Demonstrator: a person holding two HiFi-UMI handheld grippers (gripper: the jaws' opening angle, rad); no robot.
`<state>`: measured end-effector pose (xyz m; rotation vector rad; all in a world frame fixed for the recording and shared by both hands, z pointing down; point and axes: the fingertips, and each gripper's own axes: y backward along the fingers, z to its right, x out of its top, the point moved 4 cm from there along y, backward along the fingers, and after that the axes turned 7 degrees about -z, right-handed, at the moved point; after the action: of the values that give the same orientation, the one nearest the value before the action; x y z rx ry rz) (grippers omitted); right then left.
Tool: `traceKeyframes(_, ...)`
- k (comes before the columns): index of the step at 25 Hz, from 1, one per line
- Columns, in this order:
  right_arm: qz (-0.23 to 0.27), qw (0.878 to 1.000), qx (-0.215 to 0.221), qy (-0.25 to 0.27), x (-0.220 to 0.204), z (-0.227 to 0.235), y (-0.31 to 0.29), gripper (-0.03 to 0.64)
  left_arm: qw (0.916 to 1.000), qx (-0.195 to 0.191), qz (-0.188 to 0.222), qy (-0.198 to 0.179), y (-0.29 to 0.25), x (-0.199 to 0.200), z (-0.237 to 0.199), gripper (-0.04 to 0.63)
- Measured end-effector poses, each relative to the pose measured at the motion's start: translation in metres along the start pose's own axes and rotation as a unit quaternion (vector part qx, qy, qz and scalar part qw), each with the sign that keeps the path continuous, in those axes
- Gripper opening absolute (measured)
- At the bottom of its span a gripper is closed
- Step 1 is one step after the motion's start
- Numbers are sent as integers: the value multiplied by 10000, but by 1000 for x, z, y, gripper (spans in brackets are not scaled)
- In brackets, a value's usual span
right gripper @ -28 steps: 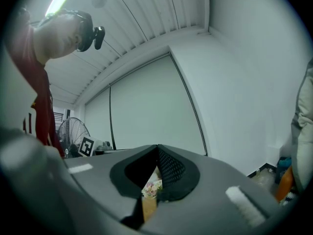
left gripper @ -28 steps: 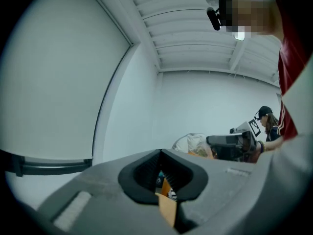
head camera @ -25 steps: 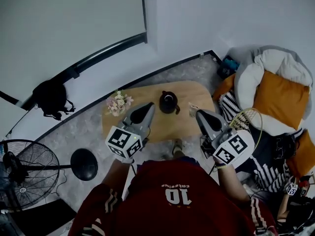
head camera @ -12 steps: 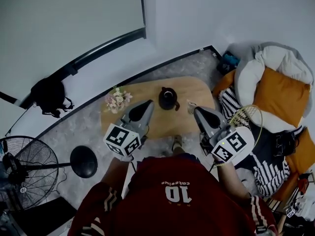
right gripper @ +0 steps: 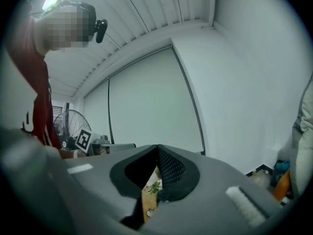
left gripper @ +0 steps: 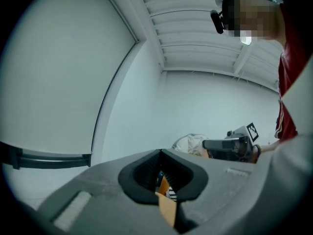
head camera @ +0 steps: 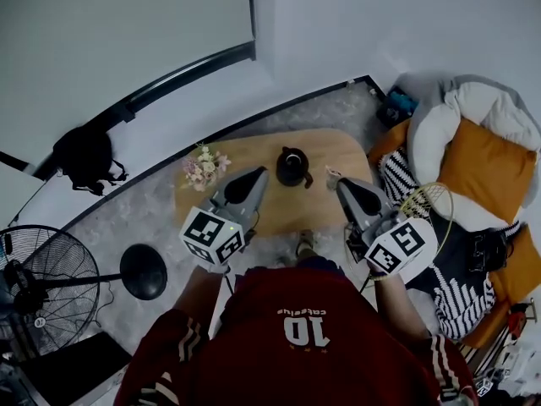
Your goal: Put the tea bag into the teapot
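Both grippers reach over the wooden table (head camera: 283,207) from its near side. The left gripper (head camera: 259,176) and right gripper (head camera: 341,183) each have their jaws pressed together on nothing. The dark teapot (head camera: 293,166) stands far-middle on the table, between their tips. Flowers (head camera: 203,167) lie at the far left. A small pale thing (head camera: 331,176), too small to identify, sits right of the teapot.

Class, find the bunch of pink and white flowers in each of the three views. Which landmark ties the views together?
Head view: flowers sit upper left of centre, left of the teapot.
Left gripper view: not in it.
Right gripper view: low centre, glimpsed through the narrow dark slit.
Shared landmark: the person's red shirt, at the right edge and the left edge.
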<state>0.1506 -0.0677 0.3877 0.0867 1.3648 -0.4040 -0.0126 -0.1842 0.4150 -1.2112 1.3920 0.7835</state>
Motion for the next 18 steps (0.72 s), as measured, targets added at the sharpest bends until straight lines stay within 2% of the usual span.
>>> traceKeyframes(18, -201, 9995, 228, -65, -9, 26, -44, 2, 9992, 382, 2, 119, 8, -2, -18, 2)
